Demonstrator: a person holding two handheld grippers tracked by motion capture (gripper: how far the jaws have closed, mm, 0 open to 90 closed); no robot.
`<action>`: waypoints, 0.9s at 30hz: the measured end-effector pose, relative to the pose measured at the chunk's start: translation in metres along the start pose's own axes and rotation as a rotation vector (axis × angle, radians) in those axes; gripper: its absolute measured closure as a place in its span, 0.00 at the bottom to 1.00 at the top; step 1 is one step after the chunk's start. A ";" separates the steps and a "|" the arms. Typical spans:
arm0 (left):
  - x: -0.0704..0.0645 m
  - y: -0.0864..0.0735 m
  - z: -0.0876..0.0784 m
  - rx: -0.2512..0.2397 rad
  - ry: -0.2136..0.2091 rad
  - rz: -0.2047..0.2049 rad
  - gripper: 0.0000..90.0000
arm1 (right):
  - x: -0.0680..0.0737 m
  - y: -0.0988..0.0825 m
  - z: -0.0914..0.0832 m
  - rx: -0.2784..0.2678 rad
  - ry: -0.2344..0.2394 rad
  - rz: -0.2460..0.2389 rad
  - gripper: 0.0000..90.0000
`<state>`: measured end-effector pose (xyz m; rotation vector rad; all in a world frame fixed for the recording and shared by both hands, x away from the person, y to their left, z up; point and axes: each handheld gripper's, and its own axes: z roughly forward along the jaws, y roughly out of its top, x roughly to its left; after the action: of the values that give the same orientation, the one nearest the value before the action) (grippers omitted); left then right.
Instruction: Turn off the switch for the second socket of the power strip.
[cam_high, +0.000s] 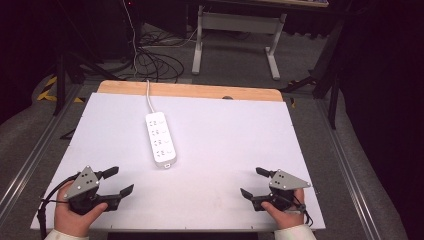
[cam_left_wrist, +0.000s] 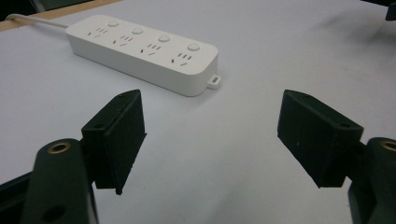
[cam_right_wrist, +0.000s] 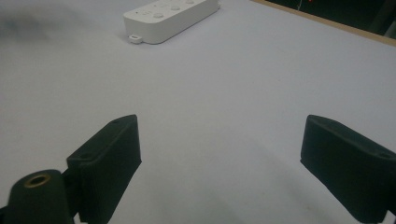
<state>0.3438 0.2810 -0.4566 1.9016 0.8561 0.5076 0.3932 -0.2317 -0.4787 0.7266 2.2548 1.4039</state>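
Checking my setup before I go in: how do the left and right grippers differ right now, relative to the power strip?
The left gripper sits nearer the power strip than the right gripper. The left gripper points toward the strip's side with its tab end; the right gripper faces the tab end from farther off. Both rest near the table's front edge, jaws open, holding nothing.

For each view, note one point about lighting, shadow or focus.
High view: white table evenly lit, surroundings dark. Left gripper view: power strip sharp, soft shadow beneath it. Right gripper view: the strip looks softer; a blurred dark smudge sits top left.
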 end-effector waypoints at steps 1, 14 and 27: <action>0.001 0.002 0.001 -0.001 -0.003 -0.005 0.26 | 0.000 0.000 0.000 0.001 0.001 0.000 0.14; 0.010 0.031 -0.001 0.001 -0.027 -0.019 0.29 | 0.000 -0.001 0.002 0.011 0.008 0.004 0.14; 0.018 0.060 0.000 -0.004 -0.025 -0.014 0.31 | 0.000 -0.001 0.002 0.013 0.011 0.002 0.14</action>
<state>0.3765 0.2766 -0.4038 1.8937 0.8512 0.4761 0.3940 -0.2302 -0.4807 0.7266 2.2749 1.3986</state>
